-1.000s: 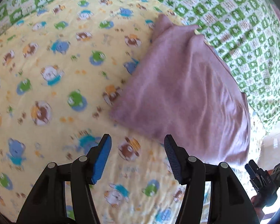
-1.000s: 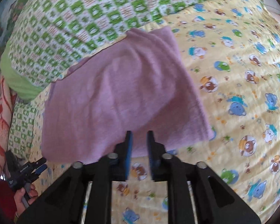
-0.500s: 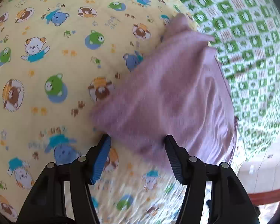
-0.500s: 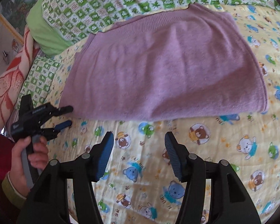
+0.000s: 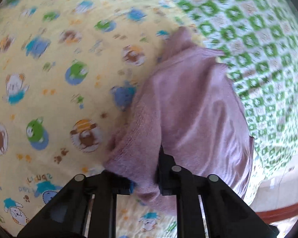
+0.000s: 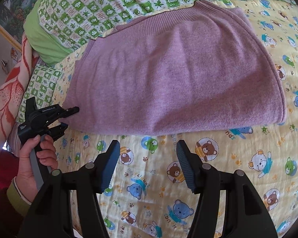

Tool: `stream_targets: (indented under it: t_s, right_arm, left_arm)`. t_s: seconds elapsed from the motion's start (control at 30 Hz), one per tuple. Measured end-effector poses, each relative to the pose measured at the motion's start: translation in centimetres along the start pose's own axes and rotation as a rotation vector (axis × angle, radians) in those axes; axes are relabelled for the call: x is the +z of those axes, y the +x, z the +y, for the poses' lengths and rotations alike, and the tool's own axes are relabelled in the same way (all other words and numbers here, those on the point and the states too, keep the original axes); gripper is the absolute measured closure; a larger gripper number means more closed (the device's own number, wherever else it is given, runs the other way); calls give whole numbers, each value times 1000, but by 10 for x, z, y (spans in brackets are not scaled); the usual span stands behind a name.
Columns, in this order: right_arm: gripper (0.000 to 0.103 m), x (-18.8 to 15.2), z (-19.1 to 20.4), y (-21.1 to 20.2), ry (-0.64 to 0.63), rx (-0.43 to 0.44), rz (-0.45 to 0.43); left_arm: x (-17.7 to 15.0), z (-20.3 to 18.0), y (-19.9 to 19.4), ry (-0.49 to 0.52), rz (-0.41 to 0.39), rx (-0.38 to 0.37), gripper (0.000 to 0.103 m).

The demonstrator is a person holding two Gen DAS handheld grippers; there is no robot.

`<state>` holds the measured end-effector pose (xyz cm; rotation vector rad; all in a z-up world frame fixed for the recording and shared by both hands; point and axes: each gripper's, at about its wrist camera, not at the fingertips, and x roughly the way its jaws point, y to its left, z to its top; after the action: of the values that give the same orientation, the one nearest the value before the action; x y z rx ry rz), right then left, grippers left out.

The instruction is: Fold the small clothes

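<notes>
The work surface is a bed covered by a yellow blanket (image 6: 218, 170) printed with cartoon bears and frogs. Beyond it lies a green-and-white checked quilt (image 6: 113, 4) with leaf and frog motifs, folded over a plain green lining at its left end. At the left edge of the right wrist view, a red-and-white floral fabric (image 6: 8, 91) is visible, and above it part of a framed picture (image 6: 8, 17) on the wall. In the left wrist view, a strip of pale floor and a reddish-brown bed edge appear at the lower right.

One garment is present: a purple knitted sweater (image 6: 174, 75), folded into a broad flat shape. It lies on the yellow blanket, with its ribbed hem touching the checked quilt.

Two hand-held grippers are present. The left hand-held gripper (image 5: 146, 175) is clamped on the near-left corner of the sweater; the fabric bunches between its fingers. The right wrist view shows the same left hand-held gripper held in one hand (image 6: 35, 158) at that corner. The right hand-held gripper (image 6: 148, 162) hangs over the blanket just in front of the sweater's near edge, with its jaws spread apart and holding nothing.
</notes>
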<state>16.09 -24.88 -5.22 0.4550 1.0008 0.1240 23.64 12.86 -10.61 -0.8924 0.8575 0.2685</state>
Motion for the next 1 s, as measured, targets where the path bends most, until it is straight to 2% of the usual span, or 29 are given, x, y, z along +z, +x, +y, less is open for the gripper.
stream_targets:
  t_s: [0.13,0.23,0.33,0.43,0.57,0.7,0.83,1.0]
  right_arm:
    - [43,10,-4,-3,7,12,-8]
    - [43,24,-12,-10,22,14,-35]
    - [43,42,-27,-21,64,18,-77]
    - [43,63,-47,-30,112,11,-118]
    - [43,95,-67,-32,148,26,-134]
    - [43,123,-67,-14,146,115,-101]
    - [43,154,-44,23,100,224,-46]
    - [43,193,-4,86,38,311,45]
  left_arm:
    - [-6,-55,-17,203,-44,-41,91]
    - [-20,-108,-27,382,-56,-130,92]
    - [-45,-156,-21,536,-17,-213,93]
    - [-71,-179,6,631,51,-224,93]
    - [-91,-184,43,676,128,-178,93]
    - [-90,-176,52,638,149,-183,93]
    - [-88,-173,53,630,154,-189,93]
    - [-89,-180,50,624,157,-198,93]
